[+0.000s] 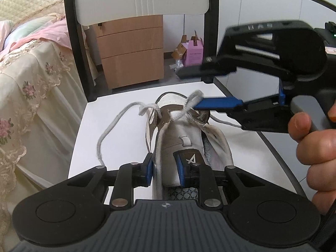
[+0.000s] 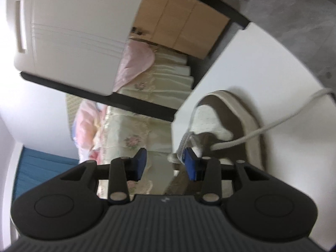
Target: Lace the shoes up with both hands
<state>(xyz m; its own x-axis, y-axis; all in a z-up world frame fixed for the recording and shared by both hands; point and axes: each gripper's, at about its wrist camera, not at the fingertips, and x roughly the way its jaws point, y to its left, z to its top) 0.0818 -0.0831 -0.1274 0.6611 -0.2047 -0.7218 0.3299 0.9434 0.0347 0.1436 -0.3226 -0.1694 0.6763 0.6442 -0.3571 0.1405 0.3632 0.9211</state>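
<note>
A white and brown sneaker [image 1: 189,130] lies on a white chair seat [image 1: 117,113], toe pointing away from me. My left gripper [image 1: 164,168] hovers over the tongue, its blue pads apart; one grey lace strand [image 1: 158,147] runs between them beside the left pad, unpinched. My right gripper [image 1: 189,89] comes in from the right, turned on its side and open. A lace loop [image 1: 194,99] is draped over the tip of its lower blue finger. In the right wrist view that gripper [image 2: 166,164] stands open, with lace [image 2: 182,145] at its right pad and the sneaker [image 2: 231,126] beyond.
The chair's white backrest [image 1: 142,0] and black frame rise behind the seat. A bed with a floral lace cover [image 1: 31,79] stands at the left. A wooden drawer unit [image 1: 132,52] and pink boxes [image 1: 193,54] sit on the floor. A hand [image 1: 315,142] holds the right gripper.
</note>
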